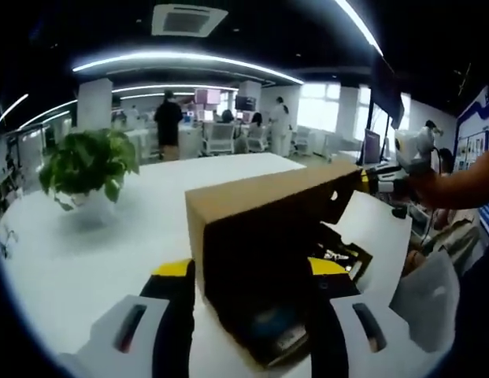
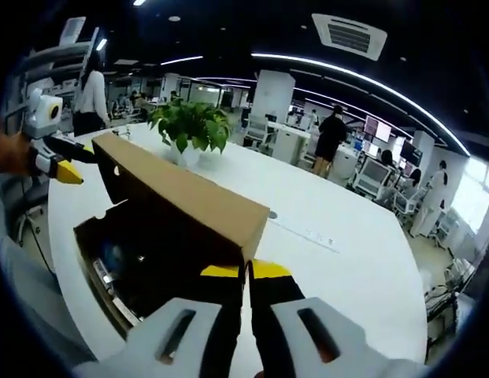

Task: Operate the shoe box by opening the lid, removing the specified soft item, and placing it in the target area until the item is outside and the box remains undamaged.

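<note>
In the left gripper view, a potted plant stands at upper left on the white desk. The shoe box sits centre frame, lid raised. The left claw is open; the right claw pinches the lid's corner.

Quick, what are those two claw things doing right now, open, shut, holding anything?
Left gripper: open, jaws on either side of the shoe box end, not clamped.
Right gripper: shut on the lid edge, with the lid raised.
</note>
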`<state>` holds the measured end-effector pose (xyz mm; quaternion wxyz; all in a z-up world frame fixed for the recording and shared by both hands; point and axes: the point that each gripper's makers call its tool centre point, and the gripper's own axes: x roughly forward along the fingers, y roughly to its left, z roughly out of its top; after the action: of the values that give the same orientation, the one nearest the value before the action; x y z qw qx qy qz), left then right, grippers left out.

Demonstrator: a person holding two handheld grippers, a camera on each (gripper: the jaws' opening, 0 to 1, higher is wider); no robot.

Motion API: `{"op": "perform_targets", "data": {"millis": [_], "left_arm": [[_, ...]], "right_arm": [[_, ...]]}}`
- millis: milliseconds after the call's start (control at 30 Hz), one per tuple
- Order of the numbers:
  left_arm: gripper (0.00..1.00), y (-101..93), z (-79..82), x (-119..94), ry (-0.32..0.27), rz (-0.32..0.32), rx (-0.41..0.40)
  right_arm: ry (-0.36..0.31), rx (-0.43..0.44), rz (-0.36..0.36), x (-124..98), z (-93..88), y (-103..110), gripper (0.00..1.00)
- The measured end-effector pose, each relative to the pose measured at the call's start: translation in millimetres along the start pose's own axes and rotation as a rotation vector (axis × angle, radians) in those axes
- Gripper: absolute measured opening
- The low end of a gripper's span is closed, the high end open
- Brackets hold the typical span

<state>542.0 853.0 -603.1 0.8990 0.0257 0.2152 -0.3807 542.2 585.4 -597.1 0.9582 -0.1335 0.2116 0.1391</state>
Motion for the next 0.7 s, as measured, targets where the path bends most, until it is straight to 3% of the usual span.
{"op": "perform_targets", "data": {"millis": [67,167,200,233,300,700], "left_arm": [[0.53,3.8,-11.9,-4.1,0.025,0.02,-0.005],[0.48,12.1,-52.6,-10.0,0.175,0.067,0.009],[0.47,12.8,-57.7,-10.5,0.193,0.073,0.007],[0.46,12.1,-72.5,-11.3,0.243,0.077,-0.017],[0.45,9.4,-75.0,-9.4,0.227,0.07,-0.018],[0.32,1.4,-108.2,-0.8,0.345,0.055,-0.014]], "right_arm": [[0.001,-0.001,0.0,0.1,0.2,-0.2,0.0],[0.003,0.002,0.003,0.3,0.3,-0.8,0.0],[0.003,0.002,0.003,0.2,0.4,-0.9,0.0],[0.005,0.001,0.004,0.1,0.4,-0.5,0.0],[0.005,0.001,0.006,0.2,0.1,-0.6,0.0],[0.011,0.0,0.018,1.2,0.6,-0.8,0.0]]}}
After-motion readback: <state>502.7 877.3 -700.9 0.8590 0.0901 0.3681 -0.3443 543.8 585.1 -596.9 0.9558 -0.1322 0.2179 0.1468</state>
